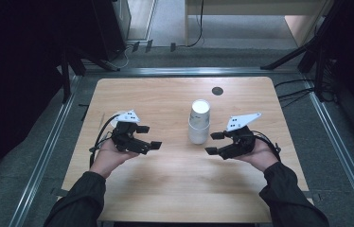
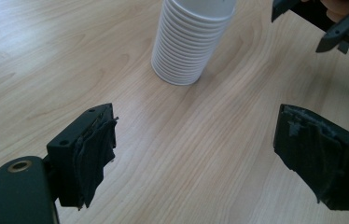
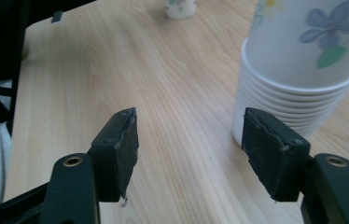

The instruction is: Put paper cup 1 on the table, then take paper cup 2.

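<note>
wooden bench point(image 1: 165, 184) seen from above, with a stack of white paper cups point(image 1: 199, 122) standing upright near its middle, slightly toward the right half. left gripper point(image 1: 146, 137) held in the left hand point(image 1: 110, 156) to the left of the stack, well apart from it, fingers point(image 2: 95, 154) spread and grasping nothing, only bare wood between them. right gripper point(image 1: 214, 143) held in the right hand point(image 1: 260, 153) to the right of the stack, its fingers point(image 3: 121, 149) likewise released and empty, the nearer fingertip just beside the base of the stack but apart from it. both grippers turned inward, facing each other across the stack. in the left gripper view: ribbed lower rims of the nested cups point(image 2: 189, 39) ahead of the spread fingers, with the other gripper's dark fingers at upper right. in the right gripper view: stack point(image 3: 298, 74) at right, close beside the right-hand finger, top cup printed with blue flowers and green leaves; a second small flowered cup point(image 3: 180, 8) far off near the bench's far edge, upright as far as can be told. round dark grommet point(image 1: 217, 91) set in the bench top beyond the stack. dark sleeves entering from the bottom edge of the high view; grey floor and metal rails around the bench.
</note>
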Motion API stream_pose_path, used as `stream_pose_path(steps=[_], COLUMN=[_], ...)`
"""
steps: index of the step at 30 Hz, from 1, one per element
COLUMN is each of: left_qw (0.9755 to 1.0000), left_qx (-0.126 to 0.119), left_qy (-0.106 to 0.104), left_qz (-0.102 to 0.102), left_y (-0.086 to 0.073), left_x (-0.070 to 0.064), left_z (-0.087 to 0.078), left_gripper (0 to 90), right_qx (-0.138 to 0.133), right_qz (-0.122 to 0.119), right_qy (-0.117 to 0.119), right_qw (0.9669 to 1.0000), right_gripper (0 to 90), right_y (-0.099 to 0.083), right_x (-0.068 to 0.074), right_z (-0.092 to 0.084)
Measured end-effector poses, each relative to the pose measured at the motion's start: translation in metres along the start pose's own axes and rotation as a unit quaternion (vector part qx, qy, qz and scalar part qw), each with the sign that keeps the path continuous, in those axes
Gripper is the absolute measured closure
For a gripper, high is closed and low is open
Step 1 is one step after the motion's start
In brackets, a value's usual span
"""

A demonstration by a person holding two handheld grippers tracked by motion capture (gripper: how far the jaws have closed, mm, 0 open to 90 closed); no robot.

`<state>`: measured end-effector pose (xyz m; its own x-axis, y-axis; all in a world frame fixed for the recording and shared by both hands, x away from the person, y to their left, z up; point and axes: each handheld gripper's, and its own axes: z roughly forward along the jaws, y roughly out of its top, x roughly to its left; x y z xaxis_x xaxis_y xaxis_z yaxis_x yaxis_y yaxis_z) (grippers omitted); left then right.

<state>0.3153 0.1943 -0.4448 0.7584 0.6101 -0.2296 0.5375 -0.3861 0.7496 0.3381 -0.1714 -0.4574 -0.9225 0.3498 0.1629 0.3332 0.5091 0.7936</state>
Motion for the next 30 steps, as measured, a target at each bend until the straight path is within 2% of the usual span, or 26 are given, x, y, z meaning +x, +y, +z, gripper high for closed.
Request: stream_pose_path(steps=[5, 7, 9, 13, 18, 22, 26, 30], left_qw=[0.9999, 0.9999, 0.9999, 0.9998, 0.9994, 0.9990, 0.9989, 0.9989], left_qx=[-0.002, -0.004, -0.007, -0.008, -0.003, 0.000, -0.004, -0.005], left_qy=[-0.010, -0.006, -0.013, -0.017, -0.032, -0.042, -0.045, -0.045], left_qz=[0.004, 0.010, 0.004, 0.011, 0.016, 0.016, 0.013, 0.009], left_y=[-0.001, -0.001, -0.001, -0.002, -0.004, -0.005, -0.006, -0.007], left_x=[-0.004, -0.005, -0.006, -0.009, -0.013, -0.015, -0.015, -0.013], left_z=[0.002, 0.002, 0.002, 0.002, 0.006, 0.008, 0.006, 0.004], left_gripper=[13.3, 13.3, 13.4, 13.3, 13.3, 13.3, 13.3, 13.3], right_qx=[0.010, 0.012, 0.012, 0.015, 0.024, 0.017, 0.020, 0.017], right_qz=[0.010, 0.009, 0.011, 0.003, -0.022, -0.031, -0.031, -0.032], right_qy=[-0.005, -0.008, -0.011, -0.022, -0.032, -0.036, -0.026, -0.027], right_qw=[0.9999, 0.9999, 0.9998, 0.9997, 0.9990, 0.9987, 0.9990, 0.9990], right_gripper=[36.8, 36.8, 36.8, 37.0, 37.3, 36.1, 32.9, 29.9], right_y=[0.004, 0.006, 0.009, 0.015, 0.025, 0.037, 0.048, 0.058], right_x=[-0.007, -0.009, -0.011, -0.018, -0.027, -0.036, -0.046, -0.053], right_z=[-0.003, -0.004, -0.005, -0.010, -0.016, -0.018, -0.016, -0.012])
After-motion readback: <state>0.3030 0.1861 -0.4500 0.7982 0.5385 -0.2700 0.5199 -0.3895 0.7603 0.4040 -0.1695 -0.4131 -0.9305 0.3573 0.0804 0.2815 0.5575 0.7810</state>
